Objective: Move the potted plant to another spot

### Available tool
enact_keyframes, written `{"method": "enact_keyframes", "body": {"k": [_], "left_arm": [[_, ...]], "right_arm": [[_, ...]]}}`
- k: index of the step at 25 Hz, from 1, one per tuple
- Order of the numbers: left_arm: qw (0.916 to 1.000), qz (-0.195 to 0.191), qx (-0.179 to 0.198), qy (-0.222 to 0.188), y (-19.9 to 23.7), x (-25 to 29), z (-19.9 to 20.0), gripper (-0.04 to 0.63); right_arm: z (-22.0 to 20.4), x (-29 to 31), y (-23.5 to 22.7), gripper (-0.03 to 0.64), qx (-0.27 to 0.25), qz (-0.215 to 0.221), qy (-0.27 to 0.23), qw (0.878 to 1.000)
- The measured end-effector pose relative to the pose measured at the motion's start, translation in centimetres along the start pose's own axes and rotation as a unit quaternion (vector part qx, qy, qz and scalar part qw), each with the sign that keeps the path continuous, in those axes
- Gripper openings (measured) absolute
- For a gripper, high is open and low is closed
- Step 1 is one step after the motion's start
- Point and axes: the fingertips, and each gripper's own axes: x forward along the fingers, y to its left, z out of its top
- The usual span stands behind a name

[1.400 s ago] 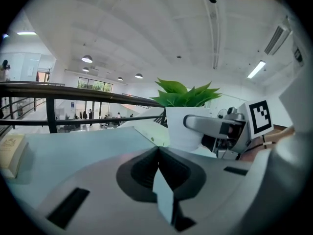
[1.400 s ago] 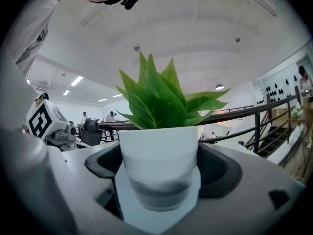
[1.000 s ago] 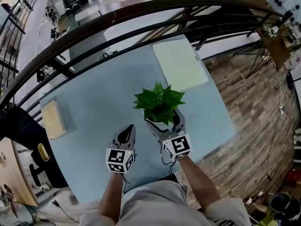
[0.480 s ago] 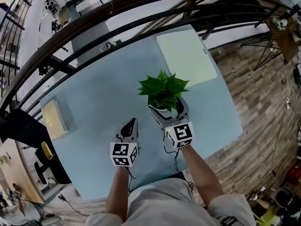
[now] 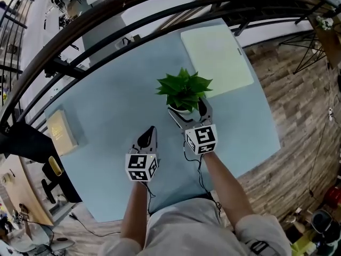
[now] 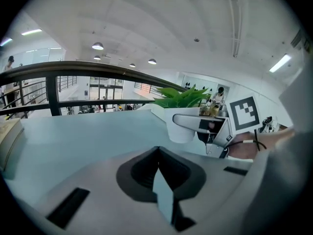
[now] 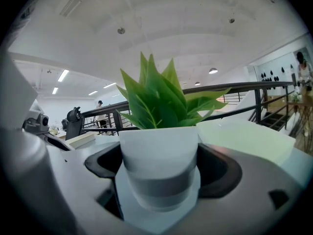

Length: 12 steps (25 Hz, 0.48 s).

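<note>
A potted plant (image 5: 183, 92) with green leaves in a white pot stands near the middle of the pale blue table (image 5: 106, 121). My right gripper (image 5: 187, 112) is shut on the white pot (image 7: 159, 165), one jaw on each side of it. In the left gripper view the plant (image 6: 183, 112) shows to the right, with a right jaw against its pot. My left gripper (image 5: 147, 137) is shut with nothing in it, over the table to the left of the plant and nearer me.
A pale green board (image 5: 216, 55) lies at the table's far right corner. A yellowish block (image 5: 59, 132) sits at the left edge. A dark curved railing (image 5: 106, 23) runs behind the table. Wooden floor (image 5: 298, 116) lies to the right.
The right gripper and the potted plant have moved a little away from me, toward the far side of the table. The left gripper has barely shifted.
</note>
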Motion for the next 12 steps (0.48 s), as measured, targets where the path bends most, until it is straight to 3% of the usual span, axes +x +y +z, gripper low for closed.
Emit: {"method": "enact_keyframes", "body": {"k": [12], "left_arm": [[0.9997,-0.002,-0.014,0.02,1.2,1.0,-1.5,0.011]], "right_arm": [[-1.7,3.4,-0.7,0.477,-0.003,-0.003,0.019,1.0]]}}
